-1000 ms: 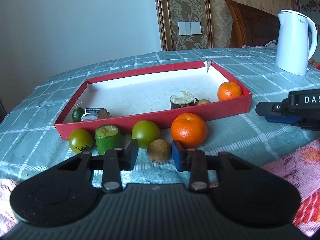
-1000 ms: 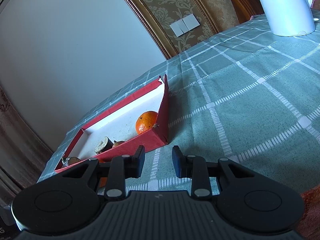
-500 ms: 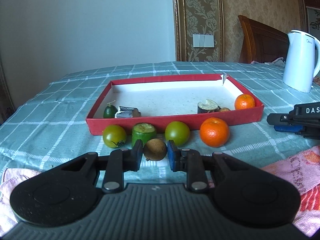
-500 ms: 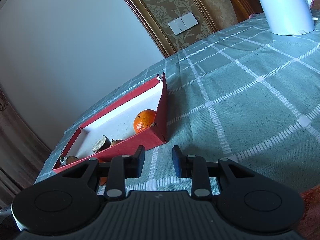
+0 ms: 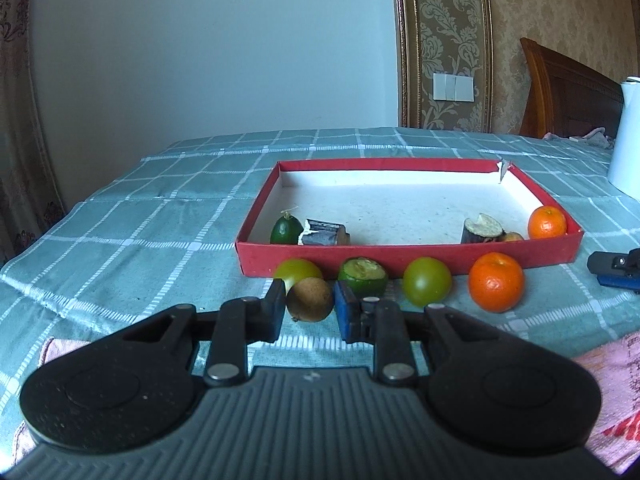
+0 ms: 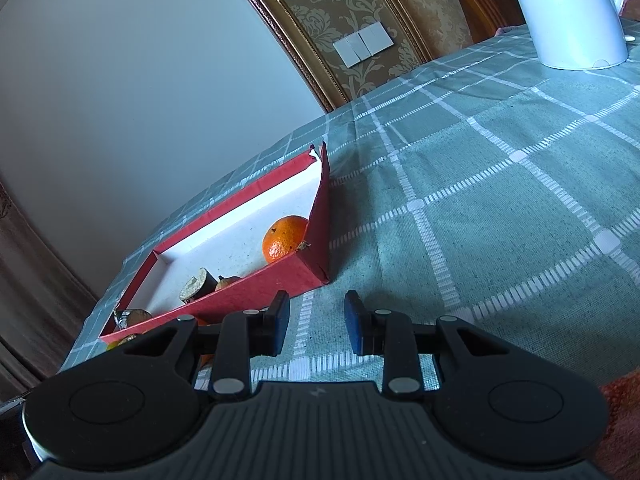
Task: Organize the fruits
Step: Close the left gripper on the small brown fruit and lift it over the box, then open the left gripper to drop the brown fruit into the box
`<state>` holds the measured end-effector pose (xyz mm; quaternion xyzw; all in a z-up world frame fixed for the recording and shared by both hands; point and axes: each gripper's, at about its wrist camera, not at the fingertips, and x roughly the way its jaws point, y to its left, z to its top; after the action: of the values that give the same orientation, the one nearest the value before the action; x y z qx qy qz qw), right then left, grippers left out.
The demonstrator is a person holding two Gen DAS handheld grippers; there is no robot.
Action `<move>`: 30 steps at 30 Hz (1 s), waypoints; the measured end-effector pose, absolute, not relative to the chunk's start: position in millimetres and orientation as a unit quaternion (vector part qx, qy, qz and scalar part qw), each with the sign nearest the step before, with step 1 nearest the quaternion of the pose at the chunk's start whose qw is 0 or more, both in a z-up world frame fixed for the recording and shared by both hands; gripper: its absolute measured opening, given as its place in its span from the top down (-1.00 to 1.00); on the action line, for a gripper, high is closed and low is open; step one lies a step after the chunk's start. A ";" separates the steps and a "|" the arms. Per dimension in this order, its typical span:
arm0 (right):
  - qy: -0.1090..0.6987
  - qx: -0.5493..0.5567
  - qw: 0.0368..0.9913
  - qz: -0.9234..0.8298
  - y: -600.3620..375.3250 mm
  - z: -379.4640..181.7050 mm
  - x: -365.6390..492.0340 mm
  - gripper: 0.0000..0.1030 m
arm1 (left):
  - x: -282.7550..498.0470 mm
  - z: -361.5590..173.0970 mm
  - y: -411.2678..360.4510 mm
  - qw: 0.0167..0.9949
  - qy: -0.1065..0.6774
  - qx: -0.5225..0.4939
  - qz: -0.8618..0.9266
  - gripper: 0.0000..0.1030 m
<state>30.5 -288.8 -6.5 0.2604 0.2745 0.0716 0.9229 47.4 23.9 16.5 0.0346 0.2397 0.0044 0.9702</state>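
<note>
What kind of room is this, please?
Probably a home bedroom or hotel room, not a lab: a carved wooden headboard behind the table, ornate damask wallpaper with a light switch panel, and a white electric kettle on the checked tablecloth.

Kettle (image 5: 626, 140) cut off by right edge in left view, top cropped in right view; small brown fruit (image 5: 511, 236) half hidden behind tray wall (image 5: 400, 258); leftmost tomato (image 5: 298, 272) partly behind left finger (image 5: 275, 312); right gripper (image 5: 616, 270) cropped at edge.

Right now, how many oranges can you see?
2. One orange sits inside the red box at its right corner; a bigger orange rests on the tablecloth before it. Others may be hidden.
</note>
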 end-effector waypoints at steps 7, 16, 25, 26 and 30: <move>0.279 0.241 0.927 0.066 -283.6 -4.6 31.7 0.44 | 46.1 16.3 31.0 0.971 0.239 0.026 0.000 0.54; 0.295 0.130 0.945 0.050 -248.4 5.2 35.8 0.07 | 46.6 14.6 42.2 0.970 0.242 0.019 -0.004 0.54; 0.311 0.036 0.949 0.027 -219.6 6.0 40.5 -0.10 | 52.9 21.3 55.4 0.971 0.237 0.013 0.002 0.54; 0.311 0.033 0.949 0.027 -218.3 5.9 40.5 -0.11 | 54.0 23.0 55.4 0.972 0.236 0.014 0.001 0.54; 0.311 0.036 0.949 0.026 -220.0 6.0 40.4 -0.12 | 59.6 35.9 52.0 0.975 0.222 0.023 -0.002 0.54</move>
<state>40.4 -220.0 6.0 0.0362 0.3108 0.0257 0.9494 59.6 52.0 35.9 0.0234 0.2216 -0.0021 0.9749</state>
